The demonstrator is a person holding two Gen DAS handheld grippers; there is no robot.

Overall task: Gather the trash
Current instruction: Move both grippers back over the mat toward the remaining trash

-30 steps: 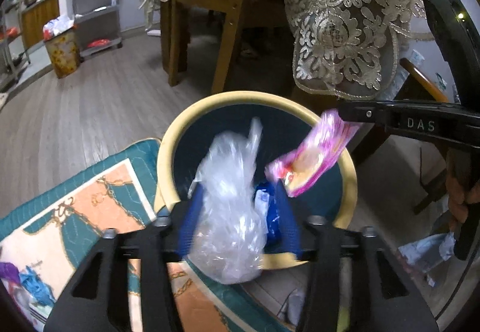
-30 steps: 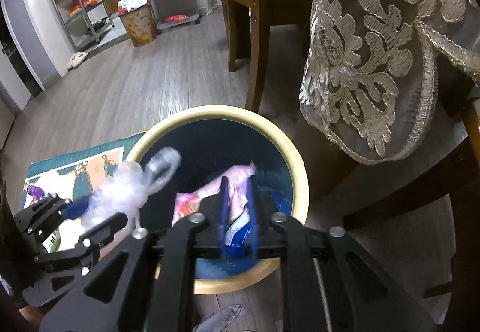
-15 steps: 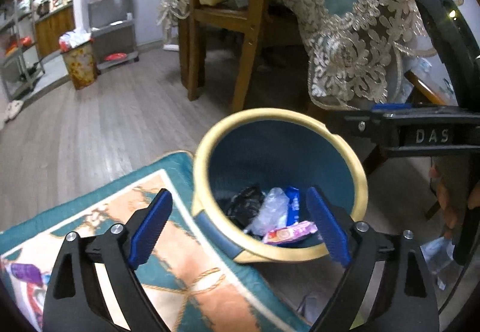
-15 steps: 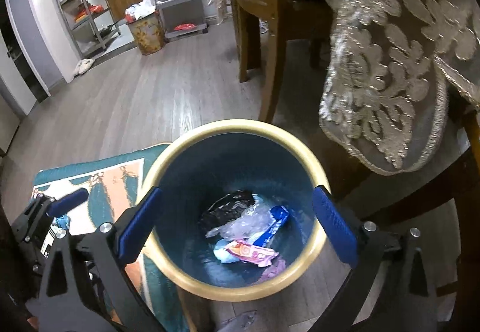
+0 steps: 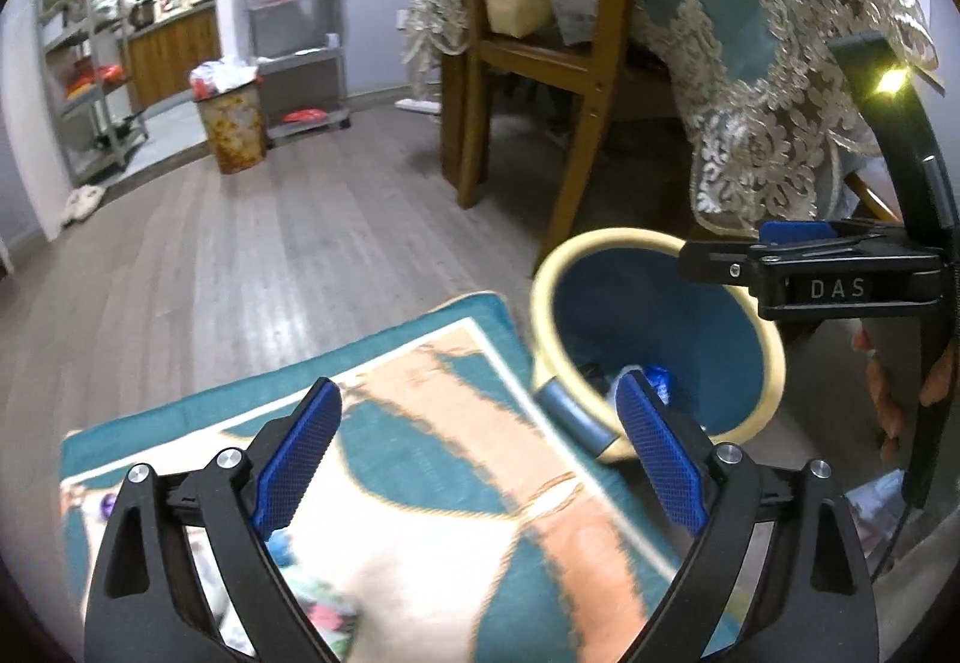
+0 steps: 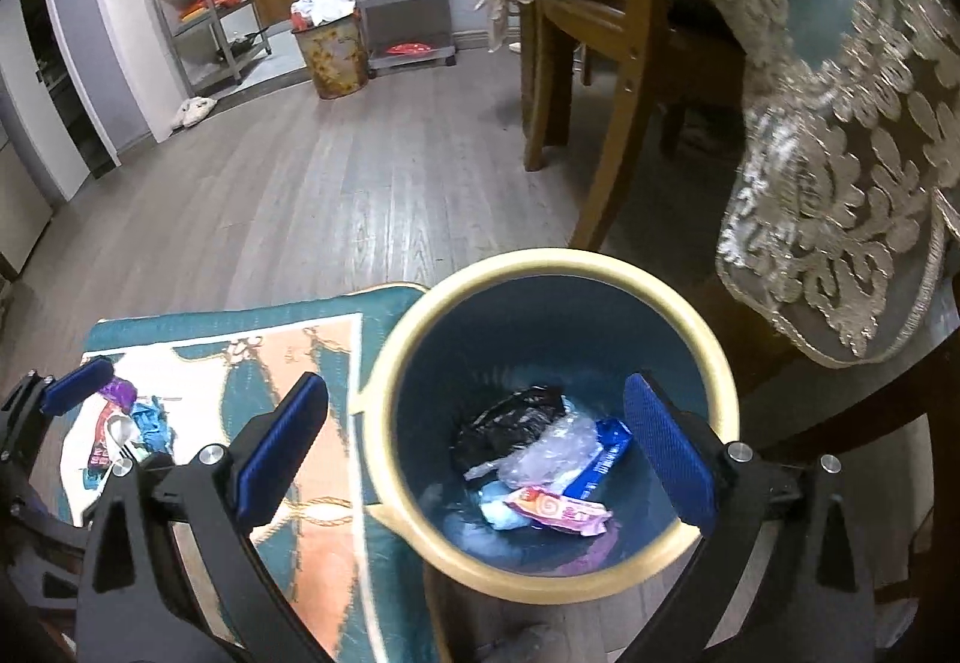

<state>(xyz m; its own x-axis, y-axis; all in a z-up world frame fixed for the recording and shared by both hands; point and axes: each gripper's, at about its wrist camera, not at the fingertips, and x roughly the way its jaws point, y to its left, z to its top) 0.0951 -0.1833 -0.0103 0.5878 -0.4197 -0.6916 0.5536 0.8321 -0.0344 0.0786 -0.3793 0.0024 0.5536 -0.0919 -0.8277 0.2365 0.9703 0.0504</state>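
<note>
Both grippers stand wide apart and empty: the left gripper hangs over the patterned rug, and the right gripper sits above the near rim of the bin, nothing between the pads of either. The left's jaws have just been opening, the right's were thrown wide within the last second; the frames show the clear bag and the pink wrapper lying on the bin floor beside a black bag and a blue packet. The deposit appears complete. What remains, in my judgement, is the loose litter at the far left of the rug, a purple piece, a blue crumple and a dark wrapper close together. You should carry the nearer left gripper there, keep the jaws wide until the pads straddle one item, and close on a bunched part instead of a flat edge. Thin film may slip or drag a neighbour; lift slowly. Keep the right gripper clear of the bin rim, which could tip if knocked.
</note>
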